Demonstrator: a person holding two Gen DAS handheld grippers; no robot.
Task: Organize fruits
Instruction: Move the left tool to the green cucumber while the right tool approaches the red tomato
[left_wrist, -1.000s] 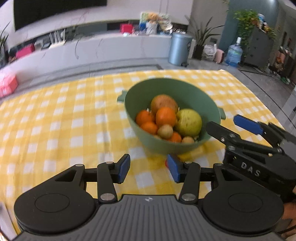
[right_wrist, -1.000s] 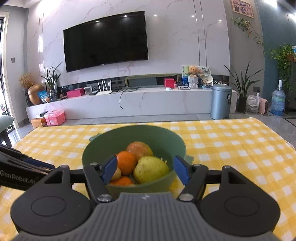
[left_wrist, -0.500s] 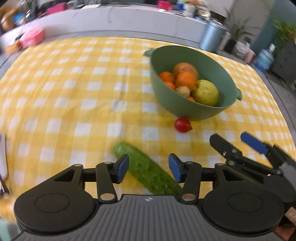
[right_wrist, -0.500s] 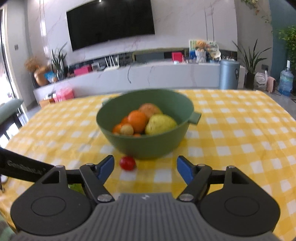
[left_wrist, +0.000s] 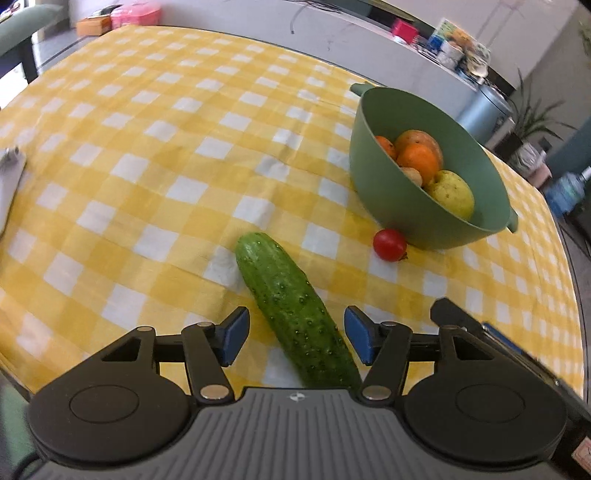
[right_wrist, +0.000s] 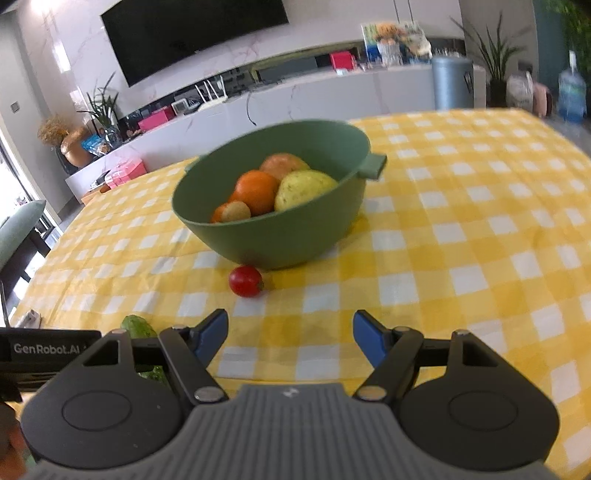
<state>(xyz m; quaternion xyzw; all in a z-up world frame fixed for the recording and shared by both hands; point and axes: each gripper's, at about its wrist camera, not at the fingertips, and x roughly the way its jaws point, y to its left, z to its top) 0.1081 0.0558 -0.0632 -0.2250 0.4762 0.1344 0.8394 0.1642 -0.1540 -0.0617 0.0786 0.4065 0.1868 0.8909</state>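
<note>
The cucumber (left_wrist: 295, 314) lay on the yellow checked cloth (left_wrist: 147, 166), close to the near edge of the table, with its far end pointing a little to the left. It was long and bumpy, so it had to be picked up across its middle, and that may be why the left gripper (left_wrist: 295, 338) had its blue pads one on each side of it. The jaws had just been opening wider, and the pads were not touching the cucumber, so the claw was loose and held nothing. A small red tomato (left_wrist: 389, 244) sat farther off and to the right, just beside the green bowl (left_wrist: 417, 221). I think it touched the bowl's side, but the view was too blurry to be sure. The bowl stood at the far right of the cloth and was already full of fruit: an orange (left_wrist: 419, 160), a yellow-green pear (left_wrist: 452, 194) and some smaller ones. The two things left out of it were likely the ones still to be sorted. The right gripper (right_wrist: 290, 338) hung over bare cloth near the table edge, aimed at the tomato and the bowl behind it. Its jaws were spread apart with nothing between them. Far behind was a long white counter (right_wrist: 295, 99) and a dark screen (right_wrist: 192, 29) on the wall.
</note>
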